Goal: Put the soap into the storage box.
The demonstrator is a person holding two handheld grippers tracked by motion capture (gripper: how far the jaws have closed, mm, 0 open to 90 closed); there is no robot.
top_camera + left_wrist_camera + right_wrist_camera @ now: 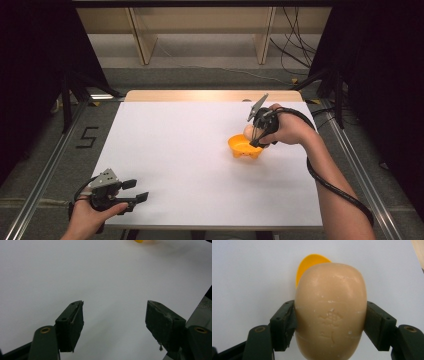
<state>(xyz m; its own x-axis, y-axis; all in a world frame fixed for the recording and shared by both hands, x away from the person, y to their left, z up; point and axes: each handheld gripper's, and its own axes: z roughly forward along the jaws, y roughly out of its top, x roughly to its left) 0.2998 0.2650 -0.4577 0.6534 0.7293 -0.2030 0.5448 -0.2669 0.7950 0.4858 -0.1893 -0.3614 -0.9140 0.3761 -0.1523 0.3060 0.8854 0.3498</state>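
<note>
A tan egg-shaped object (330, 311) sits between the jaws of my right gripper (329, 322), which is shut on its sides. In the high view the right gripper (255, 135) holds this egg (248, 131) just above an orange bowl (244, 147) on the white table's right half. The bowl's rim (308, 263) peeks out behind the egg in the right gripper view. My left gripper (135, 191) rests near the table's front left corner, open, with nothing between its fingers (72, 325). A sliver of the orange bowl (138, 241) shows at the top of the left gripper view.
The white tabletop (175, 150) spreads between the two grippers. A wooden strip (210, 95) runs along its far edge. Metal rails (45, 170) flank the table, and cables (295, 45) lie on the floor behind it.
</note>
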